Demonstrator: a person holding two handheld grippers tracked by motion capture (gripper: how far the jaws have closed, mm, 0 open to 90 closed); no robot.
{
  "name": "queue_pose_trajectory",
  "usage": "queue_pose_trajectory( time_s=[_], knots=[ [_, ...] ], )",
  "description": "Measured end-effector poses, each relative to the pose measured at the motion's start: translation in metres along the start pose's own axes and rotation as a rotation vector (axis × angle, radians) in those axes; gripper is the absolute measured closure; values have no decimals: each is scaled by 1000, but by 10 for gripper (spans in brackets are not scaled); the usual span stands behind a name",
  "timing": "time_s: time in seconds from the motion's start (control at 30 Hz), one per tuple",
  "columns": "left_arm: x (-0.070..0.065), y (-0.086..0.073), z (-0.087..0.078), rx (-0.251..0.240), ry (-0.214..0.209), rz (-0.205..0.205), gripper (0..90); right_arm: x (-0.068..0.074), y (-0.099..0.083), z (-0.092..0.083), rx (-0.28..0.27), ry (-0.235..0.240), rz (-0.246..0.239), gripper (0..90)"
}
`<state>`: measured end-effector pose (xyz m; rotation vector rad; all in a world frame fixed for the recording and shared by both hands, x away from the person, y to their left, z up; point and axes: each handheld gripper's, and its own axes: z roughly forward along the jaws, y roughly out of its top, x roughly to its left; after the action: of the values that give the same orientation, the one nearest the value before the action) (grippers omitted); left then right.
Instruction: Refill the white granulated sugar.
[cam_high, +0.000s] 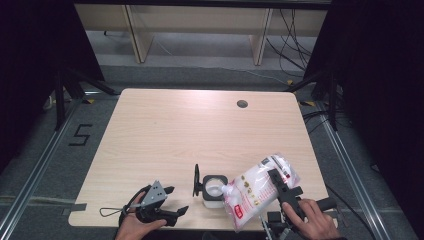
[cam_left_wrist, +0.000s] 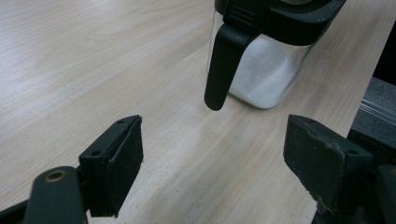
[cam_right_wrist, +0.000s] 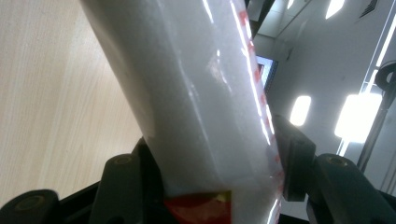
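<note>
A clear plastic bag of white powder (cam_high: 258, 189) with red print hangs tilted over a small clear jar (cam_high: 215, 188) near the table's front edge. My right gripper (cam_high: 278, 184) is shut on the bag, whose body (cam_right_wrist: 196, 93) fills the space between the jaws in the right gripper view. The jar (cam_left_wrist: 266, 65) holds white powder, and its black hinged lid (cam_high: 197, 180) stands open on the left side. My left gripper (cam_high: 175, 201) rests open to the left of the jar with nothing between its fingers; its two pads (cam_left_wrist: 126, 158) point toward the jar's black handle (cam_left_wrist: 223, 65).
The light wooden table (cam_high: 190, 130) has a round cable hole (cam_high: 242, 104) at the back right. Black tripod legs (cam_high: 70, 85) stand on the floor at both back corners, and cables lie on the floor beyond the table.
</note>
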<state>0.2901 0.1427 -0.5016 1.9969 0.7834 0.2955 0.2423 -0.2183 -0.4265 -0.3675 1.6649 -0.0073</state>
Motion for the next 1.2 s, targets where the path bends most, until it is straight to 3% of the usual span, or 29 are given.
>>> queue_pose_trajectory(
  time_s=[0.03, 0.07, 0.1, 0.13, 0.17, 0.27, 0.33, 0.4, 0.47, 0.63, 0.67, 0.77, 0.8, 0.83, 0.87, 1.0, 1.03, 1.07, 1.2],
  knots=[
    [1, 0, 1, -6, -7, 21, 195, -4, 1, 0, -7, -1, -40, 489],
    [1, 0, 0, 0, -5, 22, 194, -3, 2, -1, -3, -13, -26, 489],
    [1, 0, 0, 1, -5, 21, 194, -5, 3, 0, -18, -18, -49, 489],
    [1, 0, 0, 0, -5, 21, 194, -2, 3, 0, -6, -3, -19, 489],
    [0, 0, 0, -5, -4, -8, 194, -3, 3, 0, -17, -8, -38, 490],
    [0, 0, 0, 0, -2, 0, 195, -2, 2, 1, -20, 0, -33, 491],
    [0, 0, 0, -4, -3, -3, 194, 0, 2, 0, -5, 22, 0, 491],
    [0, 0, 0, 0, -1, -1, 194, -2, 1, 2, -32, -6, -36, 492],
    [0, 0, 0, 1, -2, -2, 195, 0, 0, 2, -17, 21, 0, 492],
    [0, 0, 0, 0, -2, -1, 194, -2, 0, 2, -19, 17, -21, 493],
    [0, 0, 0, -3, -3, -2, 194, 0, 0, 2, -12, 28, -1, 494],
    [0, 0, 0, 0, -2, -1, 194, -1, 0, 2, -26, 10, -16, 494],
    [0, 0, 0, 0, -1, 0, 195, 0, 0, 2, -23, 14, 0, 494],
    [0, 0, 0, -4, -2, -3, 194, -2, 0, 2, -19, 18, -22, 494],
    [0, 0, 0, -2, -4, -3, 194, 2, 0, 2, -18, 14, 12, 494],
    [0, 0, 0, 0, -2, 1, 194, -1, 0, 2, -20, 15, -18, 494],
    [0, 0, 0, -2, -4, -3, 195, 1, 0, 1, -11, 20, 5, 494],
    [0, 0, 0, -4, -4, -2, 194, -2, 0, 2, -33, 0, -33, 494],
    [0, 0, 0, -3, -3, -2, 194, -2, 1, 2, -30, -2, -32, 495]
  ],
)
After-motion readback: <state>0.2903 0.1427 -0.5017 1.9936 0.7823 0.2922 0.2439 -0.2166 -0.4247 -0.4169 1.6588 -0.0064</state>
